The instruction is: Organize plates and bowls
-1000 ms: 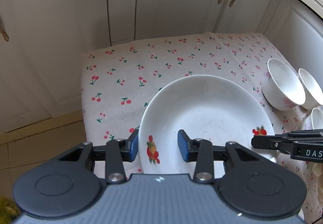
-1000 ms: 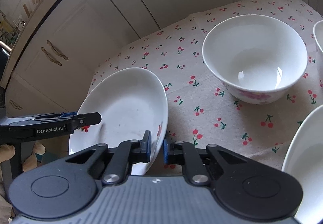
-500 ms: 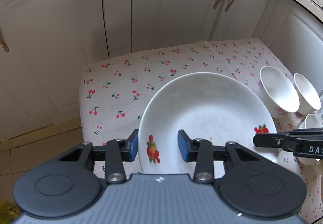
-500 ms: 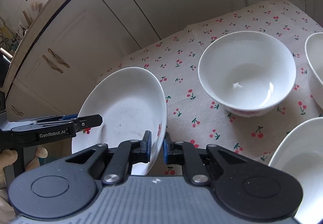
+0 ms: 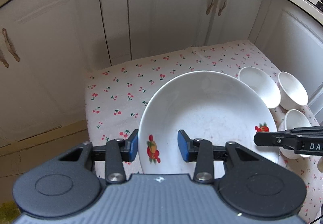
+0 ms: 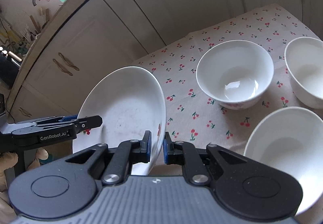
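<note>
- We hold one white plate [image 5: 208, 115] between two tongs, lifted clear of a table with a cherry-print cloth [image 5: 125, 90].
- Our left gripper [image 5: 158, 148] is clamped on the plate's near rim, one blue pad outside the rim and one on the inner face, beside a painted fruit motif.
- Our right gripper [image 6: 157, 146] is clamped on the opposite rim, its pads pinching the thin edge; in the right view the plate [image 6: 125, 111] is tilted, its hollow facing the left gripper.
- Three white bowls stand on the cloth to the plate's right: one bowl [image 6: 235, 72] in the middle of the cloth, a second bowl [image 6: 304, 70] just beside it, and a third bowl [image 6: 282, 147] nearest our right gripper.
- White cabinets [image 5: 173, 12] rise behind the table.
- We judge the plate to be stiff glazed ceramic: fairly heavy, slippery and breakable (a fall onto the floor tiles would likely shatter it).
- The rim is the only place to take hold, and two opposed grips look like the safer way, since a single pinch could let it swing or slide out.
- The bowls look lighter but just as slick; we would take each by its wall, one pad inside and one outside.
- Setting the plate down wants a slow, level lowering, because glaze on cloth gives little warning before it slips.
</note>
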